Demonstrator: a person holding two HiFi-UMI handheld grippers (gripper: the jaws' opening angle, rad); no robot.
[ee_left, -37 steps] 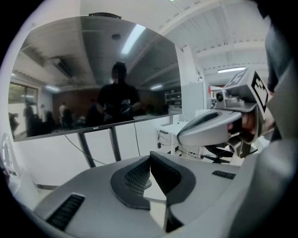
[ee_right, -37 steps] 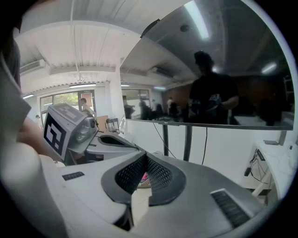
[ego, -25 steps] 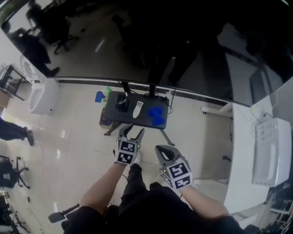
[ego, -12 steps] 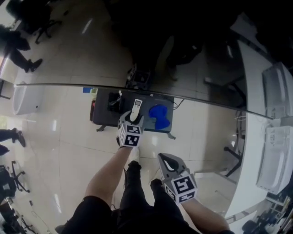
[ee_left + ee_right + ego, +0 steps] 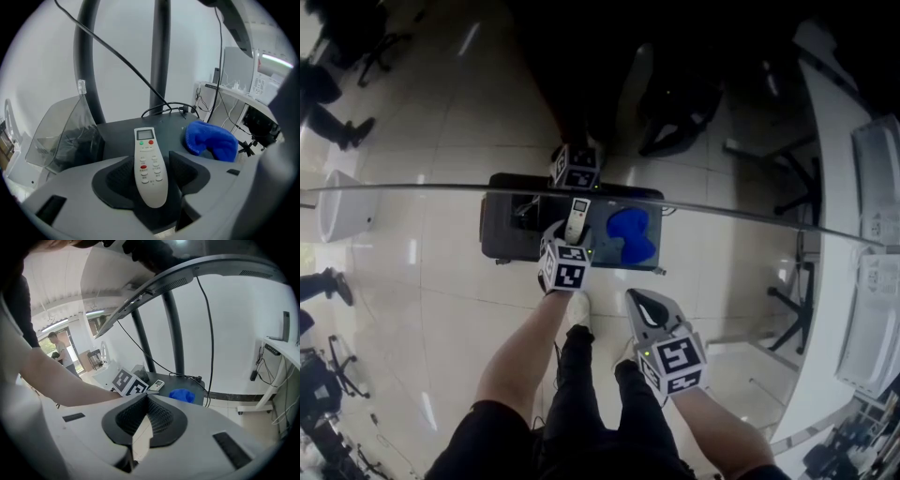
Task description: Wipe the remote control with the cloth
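Lowered both grippers since the earlier frames, and carried the left gripper (image 5: 571, 236) forward from short of the small dark table (image 5: 502, 230) to a place over its near edge. Had just been opening its jaws; kept them wide apart, one on each side of the near end of the white remote control (image 5: 149, 161), with the pads not pressing on it. Gripped nothing with it.

Left the remote control flat on the tabletop, buttons up, display end pointing away toward the two dark posts (image 5: 159, 51). Left the blue cloth (image 5: 211, 139) bunched on the same table, near the remote control's right side but apart from it, touched by neither gripper. Kept a clear plastic item (image 5: 61, 136) at the table's left side and a black cable (image 5: 168, 107) looped behind the remote control.

Held the right gripper (image 5: 640, 305) well back from the table, above the pale tiled floor (image 5: 441, 309) beside the person's legs, pointing toward the table. Kept its jaws pressed fully together with nothing between them.
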